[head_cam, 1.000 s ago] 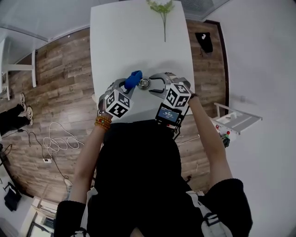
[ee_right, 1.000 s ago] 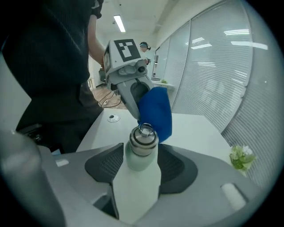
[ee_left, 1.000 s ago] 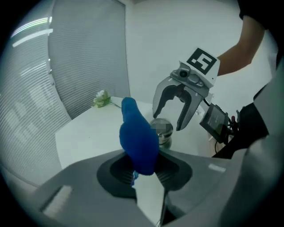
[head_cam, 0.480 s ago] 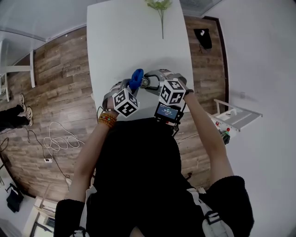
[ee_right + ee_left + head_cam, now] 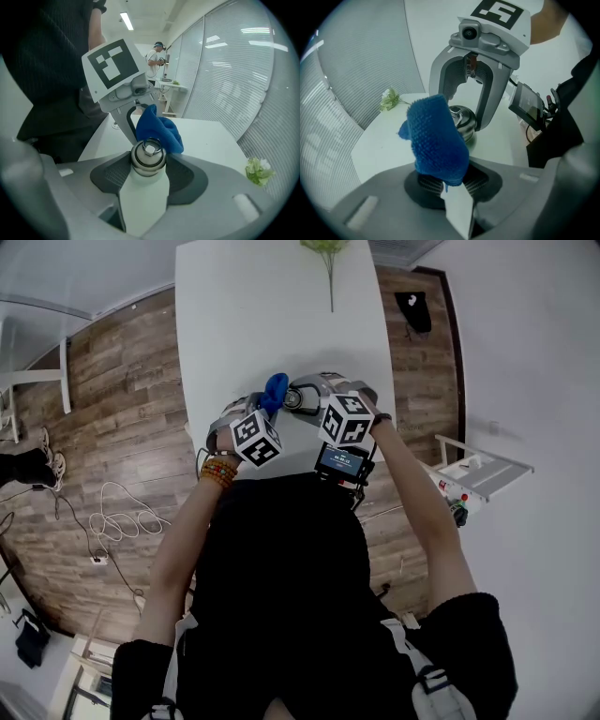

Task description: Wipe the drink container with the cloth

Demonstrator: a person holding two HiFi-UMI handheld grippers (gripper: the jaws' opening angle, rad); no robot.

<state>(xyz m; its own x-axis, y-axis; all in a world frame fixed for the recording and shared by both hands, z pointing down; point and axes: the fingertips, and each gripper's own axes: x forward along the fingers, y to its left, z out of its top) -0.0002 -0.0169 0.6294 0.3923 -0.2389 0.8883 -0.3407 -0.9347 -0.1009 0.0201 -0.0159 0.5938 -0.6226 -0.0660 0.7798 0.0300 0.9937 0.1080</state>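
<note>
Drink bottle: a white drink bottle closed by a steel cap with a small ring on top. The cap is on, so nothing inside shows.
Right grip: the right gripper presses both pads on the bottle's neck just under the cap. The white body runs back between the jaws toward the camera, and the cap points away from it.
Bottle's place: it is held tilted over the near end of the table. Whether it touches the tabletop cannot be told.
Left grip: the left gripper has its jaws drawn in on the lower end of the cloth, pinching it.
Cloth: a knobbly blue cloth stands bunched up out of the left jaws. Its free end is right at the bottle's cap, on the cap's left in the head view. True contact cannot be settled.
Pairing: the two grippers face each other across the bottle.
Screen: a small lit screen on the right gripper sits on the person's side of the bottle.
Wrist: a bead bracelet on the left wrist is near the bottle.
Table: the white table stretches away beyond the bottle.
Flower: a green and white flower sprig lies at the far end, well apart from the bottle.
Floor: a wood-plank floor lies on either side of the table. A white cable is looped on it, well to the bottle's left.
Background: a person stands far beyond the bottle.
</note>
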